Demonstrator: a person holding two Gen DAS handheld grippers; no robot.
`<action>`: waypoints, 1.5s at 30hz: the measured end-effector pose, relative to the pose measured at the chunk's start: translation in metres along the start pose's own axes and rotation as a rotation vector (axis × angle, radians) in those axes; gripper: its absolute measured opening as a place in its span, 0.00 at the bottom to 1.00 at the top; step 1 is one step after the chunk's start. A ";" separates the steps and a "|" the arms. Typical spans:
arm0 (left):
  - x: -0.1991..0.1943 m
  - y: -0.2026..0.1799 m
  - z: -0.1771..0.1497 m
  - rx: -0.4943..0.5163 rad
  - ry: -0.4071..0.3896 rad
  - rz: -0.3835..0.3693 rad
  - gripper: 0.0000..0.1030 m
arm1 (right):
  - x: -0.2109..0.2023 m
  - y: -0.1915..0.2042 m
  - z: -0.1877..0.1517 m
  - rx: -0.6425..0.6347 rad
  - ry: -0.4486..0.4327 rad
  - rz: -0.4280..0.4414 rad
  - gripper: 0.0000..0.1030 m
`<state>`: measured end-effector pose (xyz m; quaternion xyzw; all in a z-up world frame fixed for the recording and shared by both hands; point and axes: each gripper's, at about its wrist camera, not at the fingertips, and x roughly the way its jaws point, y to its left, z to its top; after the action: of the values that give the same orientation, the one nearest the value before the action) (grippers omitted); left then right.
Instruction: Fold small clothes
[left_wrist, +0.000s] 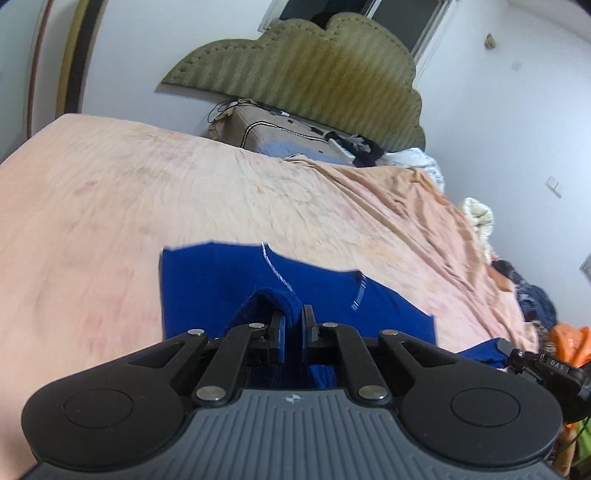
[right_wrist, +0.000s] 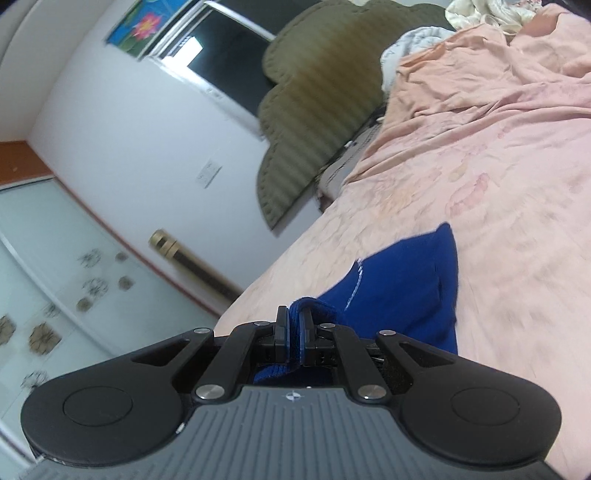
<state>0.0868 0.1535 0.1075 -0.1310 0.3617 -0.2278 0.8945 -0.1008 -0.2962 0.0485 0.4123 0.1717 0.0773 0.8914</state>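
Left tongs clamped on a ribbed edge of the blue knit garment; right tongs clamped likewise on another edge. Rest of garment spread ahead of both on the pink bedsheet, equally near both hands.

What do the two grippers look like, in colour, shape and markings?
Both look alike: the left gripper and the right gripper have black linkage arms with silver rivets, two round black lobes, a grey ribbed body with a small emblem, and blue-faced pads.
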 end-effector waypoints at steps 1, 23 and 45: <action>0.016 0.001 0.009 -0.005 0.008 0.016 0.07 | 0.015 -0.004 0.006 0.004 -0.004 -0.015 0.08; 0.145 0.068 0.063 -0.084 -0.038 0.341 0.68 | 0.199 -0.024 0.052 -0.287 0.040 -0.312 0.61; 0.211 -0.001 0.026 0.461 0.051 0.299 0.35 | 0.238 -0.035 0.042 -0.466 0.073 -0.459 0.05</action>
<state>0.2389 0.0485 0.0023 0.1369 0.3381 -0.1729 0.9149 0.1356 -0.2822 -0.0099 0.1449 0.2699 -0.0737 0.9491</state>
